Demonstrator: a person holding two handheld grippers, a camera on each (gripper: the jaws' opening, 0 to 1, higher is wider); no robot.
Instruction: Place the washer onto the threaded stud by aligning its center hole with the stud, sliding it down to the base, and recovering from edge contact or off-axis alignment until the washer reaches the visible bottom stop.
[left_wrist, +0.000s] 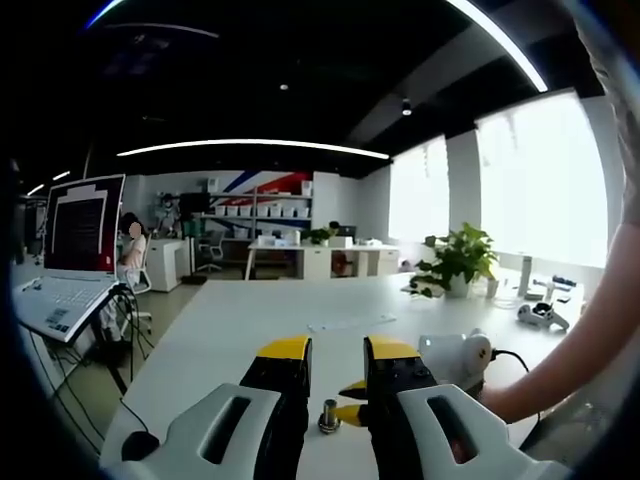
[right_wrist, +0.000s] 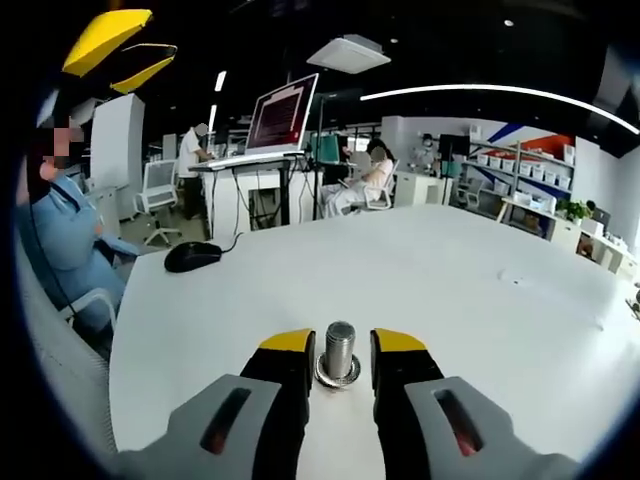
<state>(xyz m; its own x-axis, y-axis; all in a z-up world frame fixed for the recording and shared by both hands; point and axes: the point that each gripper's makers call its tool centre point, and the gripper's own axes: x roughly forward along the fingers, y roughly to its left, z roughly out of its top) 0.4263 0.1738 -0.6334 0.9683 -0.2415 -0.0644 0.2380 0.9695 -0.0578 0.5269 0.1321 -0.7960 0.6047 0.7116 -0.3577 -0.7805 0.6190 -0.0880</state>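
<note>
A short threaded stud (right_wrist: 340, 345) stands upright on the white table (right_wrist: 450, 290). The metal washer (right_wrist: 337, 379) lies around its foot, low on the thread. My right gripper (right_wrist: 341, 343) is down at the table with its yellow-tipped jaws on either side of the stud and washer, slightly apart, and a thin gap shows on the right side. In the left gripper view the stud (left_wrist: 329, 414) stands beyond my left gripper (left_wrist: 337, 349), which is open and holds nothing. The right gripper's yellow tips (left_wrist: 350, 400) reach in beside the stud.
A black mouse (right_wrist: 192, 256) lies near the table's far left edge. A potted plant (left_wrist: 458, 258) and small white devices (left_wrist: 541, 314) stand at the far right of the table. A laptop (left_wrist: 72, 250) is at the left. A seated person (right_wrist: 70, 240) is close to the table edge.
</note>
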